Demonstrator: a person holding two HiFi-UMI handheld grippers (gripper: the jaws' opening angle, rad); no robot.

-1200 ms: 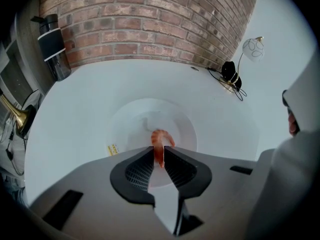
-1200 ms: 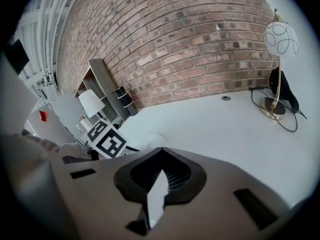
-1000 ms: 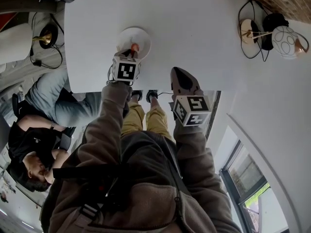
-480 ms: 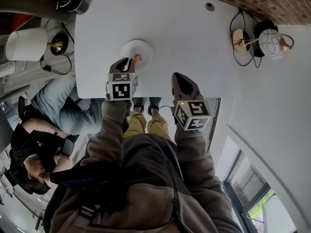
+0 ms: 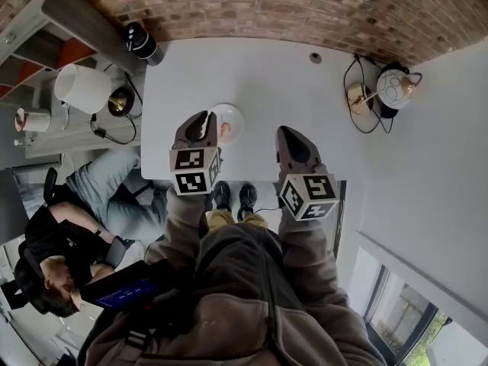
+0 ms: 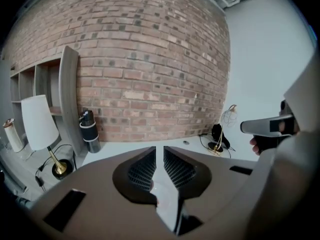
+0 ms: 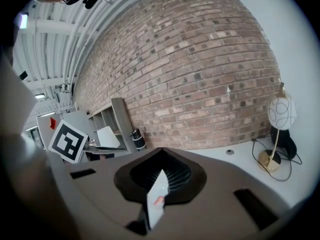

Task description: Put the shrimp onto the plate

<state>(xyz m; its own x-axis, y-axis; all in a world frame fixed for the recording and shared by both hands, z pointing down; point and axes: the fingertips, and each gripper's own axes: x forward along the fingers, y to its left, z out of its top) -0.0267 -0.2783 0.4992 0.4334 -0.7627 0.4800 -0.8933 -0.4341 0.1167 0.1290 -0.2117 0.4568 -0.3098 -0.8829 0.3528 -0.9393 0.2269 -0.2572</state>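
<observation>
Shrimp [image 5: 225, 129] on plate [image 5: 237, 114], centre-left; looks small, light, likely slick: pinch across mid-body. Left gripper [image 5: 200, 120] jaws narrowly apart, empty; right gripper [image 5: 292, 139] jaws pressed together

The shrimp [image 5: 225, 130] is orange. The plate [image 5: 237, 113] is white (so is the surface [image 5: 282, 75]). The wall [image 5: 252, 10] has red-brown bricks.

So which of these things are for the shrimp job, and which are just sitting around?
For the job:
- shrimp, lying on the plate
- plate
- left gripper, right beside the plate

Just lying about:
- white-shade lamp
- globe lamp
- black bottle
</observation>
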